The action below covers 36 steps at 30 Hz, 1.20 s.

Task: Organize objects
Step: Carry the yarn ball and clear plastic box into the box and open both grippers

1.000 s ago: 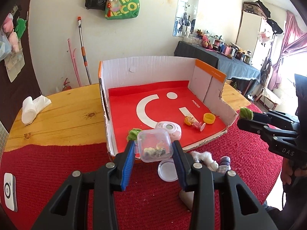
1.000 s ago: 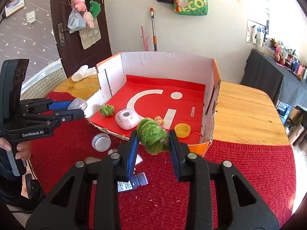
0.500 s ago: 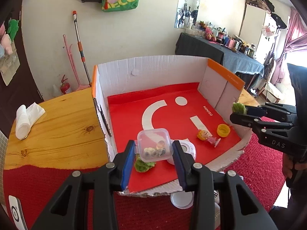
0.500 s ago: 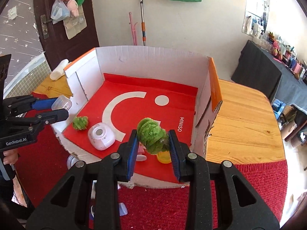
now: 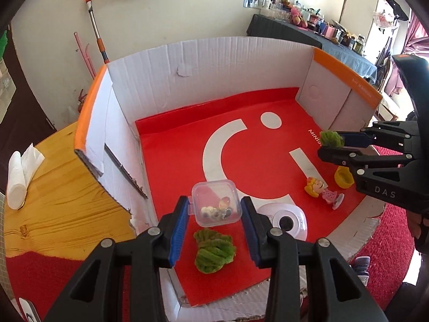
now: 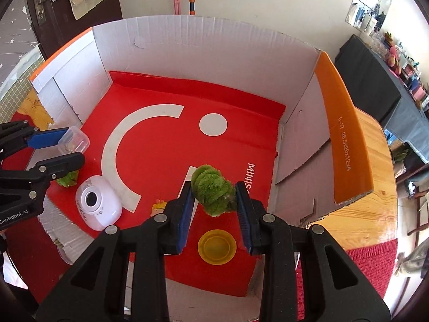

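The clear case [image 5: 214,204] of small bits is clamped between the pads of the left tool [image 5: 214,214] and held above the red floor of the box [image 5: 187,53], over its near-left part. A green pom-pom [image 6: 214,193] is pinched in the nearly closed right tool [image 6: 214,206], held above the floor at about 5 o'clock from the white dot.

Directly under the case, at 6 o'clock, a second pom-pom [image 5: 214,249] lies, with the white camera [image 5: 284,220] at 4 o'clock. If the case were let go from this height, it could land on the soft ball or the camera's edge, tip, and pop its lid, judging by the thin hinge.

Below the right tool a yellow cap [image 6: 217,247] and a doll [image 5: 321,190] lie close; the light pom-pom could bounce off them and roll toward the torn front edge.
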Tool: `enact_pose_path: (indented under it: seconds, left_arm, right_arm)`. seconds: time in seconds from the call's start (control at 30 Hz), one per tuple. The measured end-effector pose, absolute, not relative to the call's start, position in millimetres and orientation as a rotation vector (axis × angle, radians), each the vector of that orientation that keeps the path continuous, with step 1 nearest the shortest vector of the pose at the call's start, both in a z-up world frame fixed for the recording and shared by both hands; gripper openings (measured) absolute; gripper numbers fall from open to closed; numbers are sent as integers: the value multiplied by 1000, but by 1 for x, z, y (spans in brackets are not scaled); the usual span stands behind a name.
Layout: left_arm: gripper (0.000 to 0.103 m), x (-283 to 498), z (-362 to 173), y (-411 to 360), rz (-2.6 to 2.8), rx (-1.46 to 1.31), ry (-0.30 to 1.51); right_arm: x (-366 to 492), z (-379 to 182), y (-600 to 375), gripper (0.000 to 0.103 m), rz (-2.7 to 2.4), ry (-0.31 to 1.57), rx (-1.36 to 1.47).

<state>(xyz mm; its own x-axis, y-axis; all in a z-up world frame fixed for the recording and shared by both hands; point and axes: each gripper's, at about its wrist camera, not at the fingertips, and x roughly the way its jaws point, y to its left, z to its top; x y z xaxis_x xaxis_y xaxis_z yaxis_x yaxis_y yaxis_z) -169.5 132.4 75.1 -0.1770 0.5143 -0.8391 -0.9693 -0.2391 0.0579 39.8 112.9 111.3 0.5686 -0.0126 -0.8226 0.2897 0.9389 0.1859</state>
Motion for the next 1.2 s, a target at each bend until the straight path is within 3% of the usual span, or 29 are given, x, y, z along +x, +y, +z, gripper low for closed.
enact_pose_path:
  seconds: [1.2]
  left_arm:
    - [43,-168,57,150,1693,-850,864]
  right_arm:
    - [24,96,124,30,-320,1008,395]
